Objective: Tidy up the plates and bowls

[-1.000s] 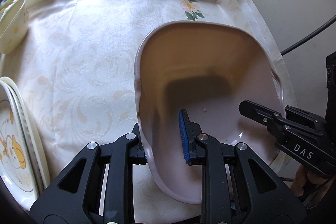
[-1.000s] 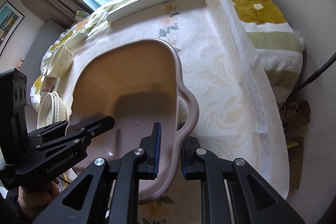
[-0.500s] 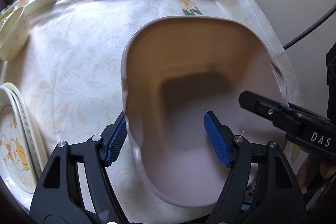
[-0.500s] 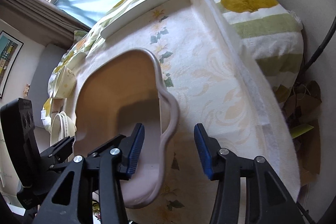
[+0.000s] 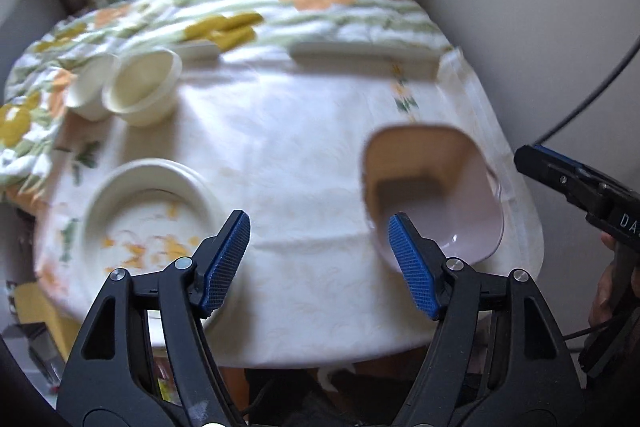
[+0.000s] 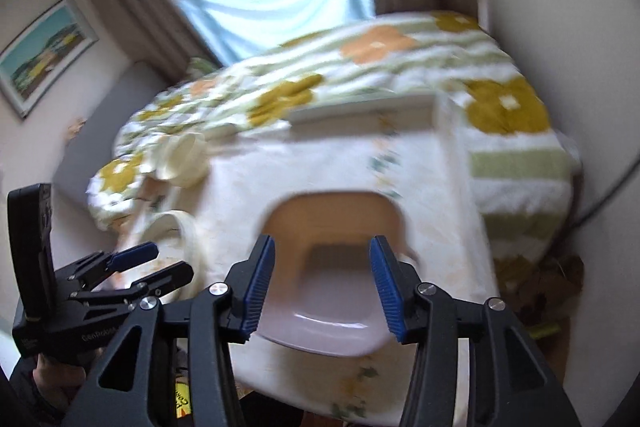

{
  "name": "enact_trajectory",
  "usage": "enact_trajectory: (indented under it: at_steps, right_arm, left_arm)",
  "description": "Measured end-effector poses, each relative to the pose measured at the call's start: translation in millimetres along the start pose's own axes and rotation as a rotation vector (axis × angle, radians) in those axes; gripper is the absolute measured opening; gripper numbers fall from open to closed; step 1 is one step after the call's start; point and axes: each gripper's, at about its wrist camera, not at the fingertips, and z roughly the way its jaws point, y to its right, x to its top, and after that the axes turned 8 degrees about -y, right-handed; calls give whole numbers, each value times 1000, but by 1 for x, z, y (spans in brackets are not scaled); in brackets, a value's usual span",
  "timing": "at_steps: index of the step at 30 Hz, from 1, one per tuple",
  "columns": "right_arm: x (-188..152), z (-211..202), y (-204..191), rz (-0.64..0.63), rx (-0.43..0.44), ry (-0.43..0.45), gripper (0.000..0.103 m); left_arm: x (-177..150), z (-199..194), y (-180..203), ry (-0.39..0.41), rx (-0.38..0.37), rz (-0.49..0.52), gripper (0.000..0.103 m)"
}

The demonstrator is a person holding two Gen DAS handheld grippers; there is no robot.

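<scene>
1. The left gripper point(image 5: 320, 259) and right gripper point(image 6: 322, 285) both stand spread wide, gripping nothing.
2. The tablecloth point(image 5: 288, 139) fills mid-frame.
3. The pink basin point(image 5: 448, 195) sits right of center.
4. The plate point(image 5: 148, 215) lies lower left.
5. Two bowls point(image 5: 140, 87) sit upper left.

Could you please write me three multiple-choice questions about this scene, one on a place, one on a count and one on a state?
1. Where does the pink basin sit on the table, in the left wrist view?
A. near the right edge
B. at the far left
C. on the plate

2. How many small cream bowls stand together at the far left?
A. two
B. four
C. none

3. How is the left gripper?
A. shut on the basin
B. open, holding nothing
C. shut on a bowl

Answers: 1 A, the basin lies by the right edge; 2 A, two bowls stand side by side; 3 B, its fingers are spread apart.
</scene>
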Motion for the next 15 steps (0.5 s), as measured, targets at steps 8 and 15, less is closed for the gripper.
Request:
enact_trajectory:
  at_steps: [8,15]
  right_arm:
    - [62,26,-87,-131,174,46,102]
    - [105,92,-151,-170,114,-63,102]
  left_arm:
    - [28,-58,-94,173,89,-168,103]
    - [60,-33,-193,136,41,-312,103]
